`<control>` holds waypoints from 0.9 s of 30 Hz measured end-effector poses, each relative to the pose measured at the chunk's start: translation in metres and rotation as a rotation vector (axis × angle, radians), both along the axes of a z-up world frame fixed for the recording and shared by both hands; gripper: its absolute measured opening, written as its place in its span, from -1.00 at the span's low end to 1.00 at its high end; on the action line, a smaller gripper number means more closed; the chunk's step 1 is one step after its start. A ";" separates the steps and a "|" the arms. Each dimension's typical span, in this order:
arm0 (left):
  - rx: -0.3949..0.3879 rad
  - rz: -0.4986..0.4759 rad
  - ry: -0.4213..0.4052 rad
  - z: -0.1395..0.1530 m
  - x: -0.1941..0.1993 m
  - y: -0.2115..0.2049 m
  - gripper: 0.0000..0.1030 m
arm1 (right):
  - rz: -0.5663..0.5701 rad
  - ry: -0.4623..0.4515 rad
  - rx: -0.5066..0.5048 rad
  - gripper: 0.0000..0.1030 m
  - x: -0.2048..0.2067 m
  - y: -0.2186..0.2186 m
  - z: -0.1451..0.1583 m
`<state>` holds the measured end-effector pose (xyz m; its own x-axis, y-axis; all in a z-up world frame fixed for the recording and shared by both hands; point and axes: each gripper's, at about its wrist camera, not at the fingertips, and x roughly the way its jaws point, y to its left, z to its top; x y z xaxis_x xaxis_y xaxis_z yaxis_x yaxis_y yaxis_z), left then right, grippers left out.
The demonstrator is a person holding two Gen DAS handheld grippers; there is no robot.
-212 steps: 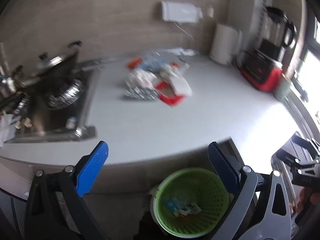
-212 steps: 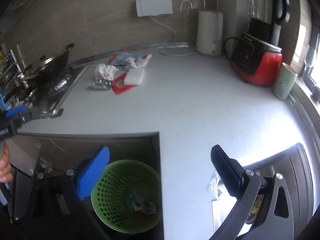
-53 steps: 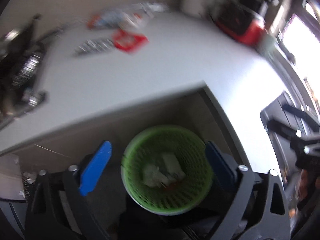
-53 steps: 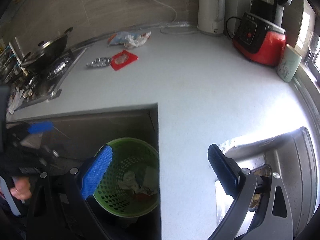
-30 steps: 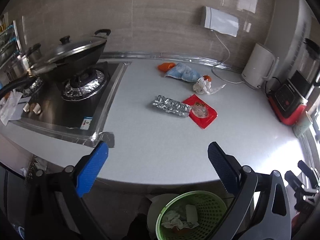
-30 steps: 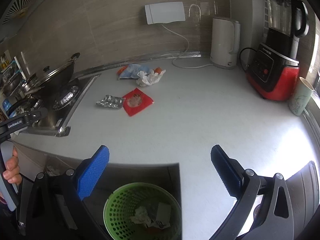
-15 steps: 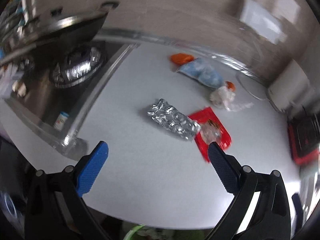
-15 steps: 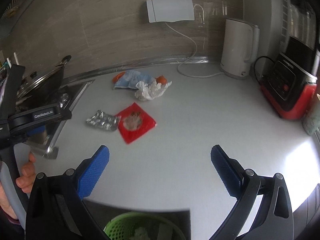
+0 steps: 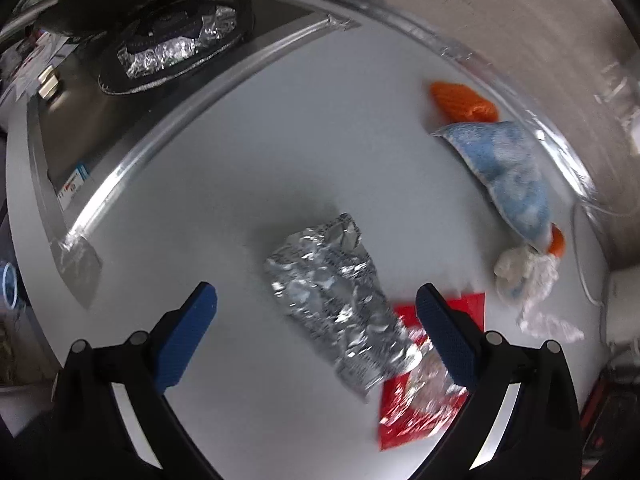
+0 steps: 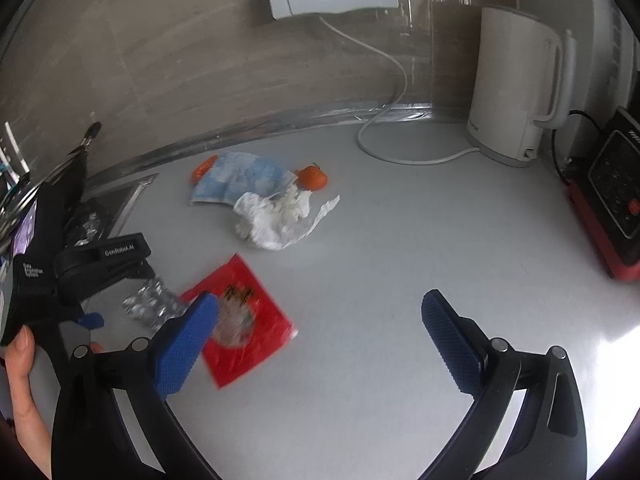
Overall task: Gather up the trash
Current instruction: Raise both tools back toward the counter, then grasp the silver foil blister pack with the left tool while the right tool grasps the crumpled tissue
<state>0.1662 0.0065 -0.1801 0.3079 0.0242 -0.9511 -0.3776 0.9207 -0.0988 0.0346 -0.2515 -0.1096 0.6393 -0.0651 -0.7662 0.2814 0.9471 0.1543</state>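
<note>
Both grippers have come forward over the counter (image 10: 400,280) since half a second ago, so the green bin no longer shows and the trash fills the views. Left gripper (image 9: 316,312) hangs just above the foil pack (image 9: 336,304) with its blue pads wide apart, the pack lying between them; no contact can be made out. That pack's near end overlaps the red wrapper (image 9: 420,404), which lies flat on the counter. Seen from the right wrist, the left gripper (image 10: 96,300) sits at the left edge over the foil pack (image 10: 152,304), held by a hand (image 10: 24,384). Right gripper (image 10: 320,320) hovers with its jaws spread wide and nothing between them, its left pad above the red wrapper (image 10: 248,320). Farther back, near the wall, lie a crumpled white tissue (image 10: 276,216), a blue bag (image 10: 240,178) and orange scraps (image 10: 312,178), close together. A white kettle (image 10: 516,84) and a red appliance (image 10: 612,196) stand to the right; the stove (image 9: 168,40) is at the left
</note>
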 end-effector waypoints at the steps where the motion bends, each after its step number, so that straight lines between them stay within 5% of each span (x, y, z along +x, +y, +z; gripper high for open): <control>1: 0.008 0.009 0.006 -0.001 0.002 -0.003 0.85 | 0.001 0.005 0.008 0.96 0.006 -0.004 -0.003; 16: 0.018 0.167 0.120 -0.029 0.012 -0.027 0.83 | 0.021 0.032 0.012 0.96 0.044 -0.023 -0.013; 27: 0.005 0.124 0.079 -0.032 0.017 -0.023 0.13 | 0.005 0.038 0.053 0.96 0.058 -0.028 -0.022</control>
